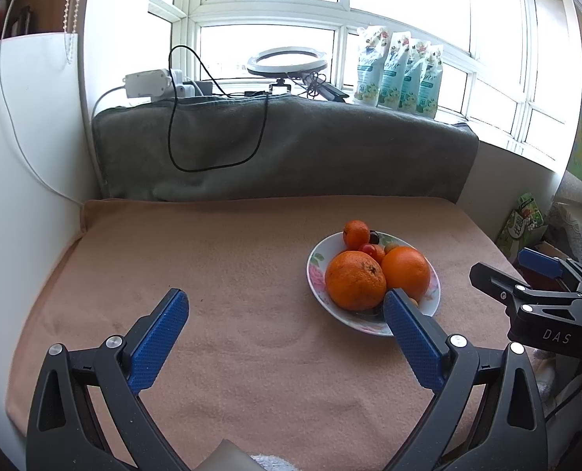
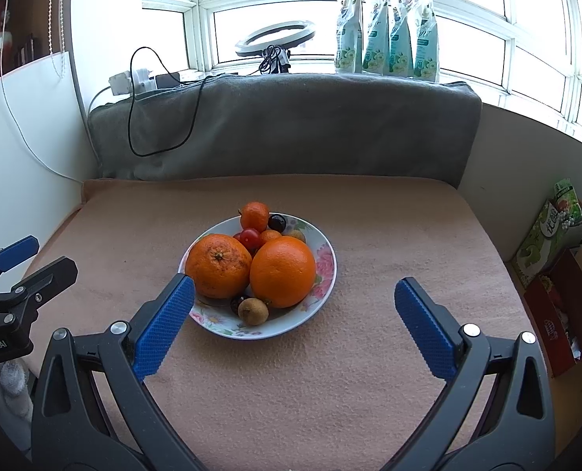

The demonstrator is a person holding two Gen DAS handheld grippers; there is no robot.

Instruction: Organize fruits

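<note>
Brimming plate (image 2: 327,274): oranges (image 2: 282,271), small fruits.

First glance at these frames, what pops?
The floral white plate heaped with fruit mid-table on the peach blanket, led by two big oranges. Both blue-padded grippers, right gripper and left gripper, hang open and empty before it.

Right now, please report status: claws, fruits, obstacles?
Left claw open, empty. Right claw open, empty. Fruits piled in floral plate. Nothing blocking.
</note>
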